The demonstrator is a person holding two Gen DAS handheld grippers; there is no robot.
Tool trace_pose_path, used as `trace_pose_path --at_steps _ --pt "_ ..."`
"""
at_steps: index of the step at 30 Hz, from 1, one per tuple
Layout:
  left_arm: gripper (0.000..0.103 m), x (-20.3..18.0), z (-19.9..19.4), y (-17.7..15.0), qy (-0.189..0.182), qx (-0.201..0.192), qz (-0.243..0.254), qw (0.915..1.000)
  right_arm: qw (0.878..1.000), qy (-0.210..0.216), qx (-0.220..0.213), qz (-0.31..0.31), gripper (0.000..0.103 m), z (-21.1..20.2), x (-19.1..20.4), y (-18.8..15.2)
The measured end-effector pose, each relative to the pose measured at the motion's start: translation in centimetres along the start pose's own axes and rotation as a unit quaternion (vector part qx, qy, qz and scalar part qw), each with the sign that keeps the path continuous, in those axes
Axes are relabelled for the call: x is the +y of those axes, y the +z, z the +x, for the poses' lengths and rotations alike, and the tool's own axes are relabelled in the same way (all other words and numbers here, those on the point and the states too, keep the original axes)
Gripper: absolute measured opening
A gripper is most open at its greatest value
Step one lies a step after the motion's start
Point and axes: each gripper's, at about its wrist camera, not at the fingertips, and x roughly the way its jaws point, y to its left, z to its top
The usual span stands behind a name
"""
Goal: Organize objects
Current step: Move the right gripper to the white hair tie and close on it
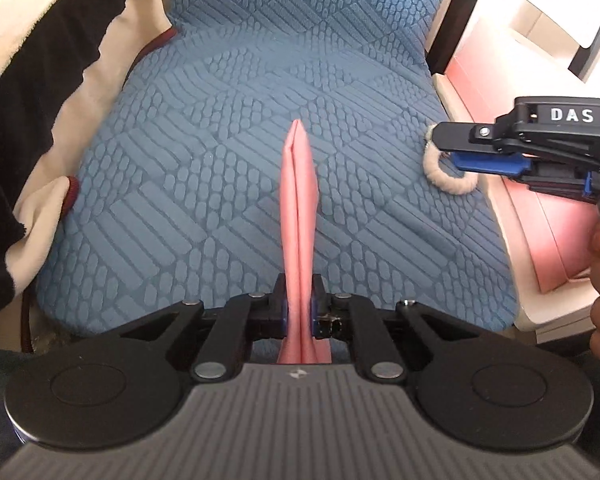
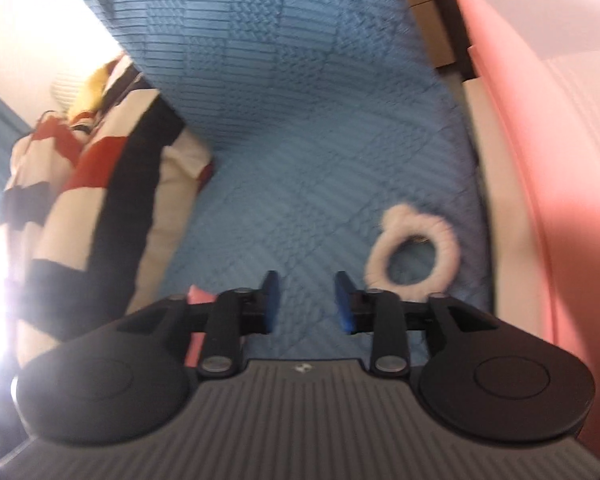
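**One piece in hand, one ring waiting on the seat**

You are partway through, as far as these views let me judge. Your left tool [image 1: 299, 312] is clamped on the pink folded cloth [image 1: 300, 200], which stands on edge between the pads and points toward 12 o'clock over the blue textured seat cushion [image 1: 220, 160]. That cloth is lifted, not yet put anywhere. Your right tool [image 2: 306, 302] has its fingers apart with nothing between them; in the left wrist view it comes in from 3 o'clock and hangs just over the white fuzzy ring [image 1: 446, 172]. In the right wrist view the ring [image 2: 412, 248] lies flat on the cushion at about 1 o'clock from the tool, close to the pink bin [image 2: 540, 160] along the right side. The ring is not yet gripped.

What is left, I judge: take the ring, and set both pieces where they belong, probably the pink bin, though I cannot tell from here what it already holds.

Count: one pink cloth, one white ring, one pink bin, two tools. A striped red, black and white blanket [image 1: 40, 80] sits heaped at 9 o'clock, touching the cushion's left edge
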Motion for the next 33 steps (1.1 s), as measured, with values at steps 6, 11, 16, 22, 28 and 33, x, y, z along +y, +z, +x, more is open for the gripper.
trace_pose_path --at_steps 6,11,16,22,28,33 --pt "0.012 0.2 0.6 0.4 -0.004 -0.013 0.006 0.9999 0.999 -0.040 -0.012 -0.028 0.052 0.2 0.0 0.3" --pt "0.012 0.3 1.2 1.0 -0.008 -0.031 0.010 0.9994 0.996 -0.072 -0.016 -0.049 0.052 0.3 0.1 0.3" --pt "0.012 0.4 1.5 1.5 -0.015 -0.034 0.009 0.9993 0.990 -0.111 -0.010 -0.088 0.052 1.7 1.0 -0.1" --pt "0.012 0.6 1.3 1.5 -0.013 -0.034 0.008 0.9993 0.981 -0.147 -0.004 -0.128 0.051 3.9 1.7 -0.3" --pt "0.012 1.0 0.8 1.5 -0.010 -0.040 0.004 0.9992 0.964 -0.199 0.009 -0.176 0.036 5.8 2.7 -0.9" --pt "0.012 0.8 0.5 1.4 -0.015 -0.042 0.006 0.9990 0.959 -0.215 0.006 -0.183 0.011 5.8 3.1 -1.1"
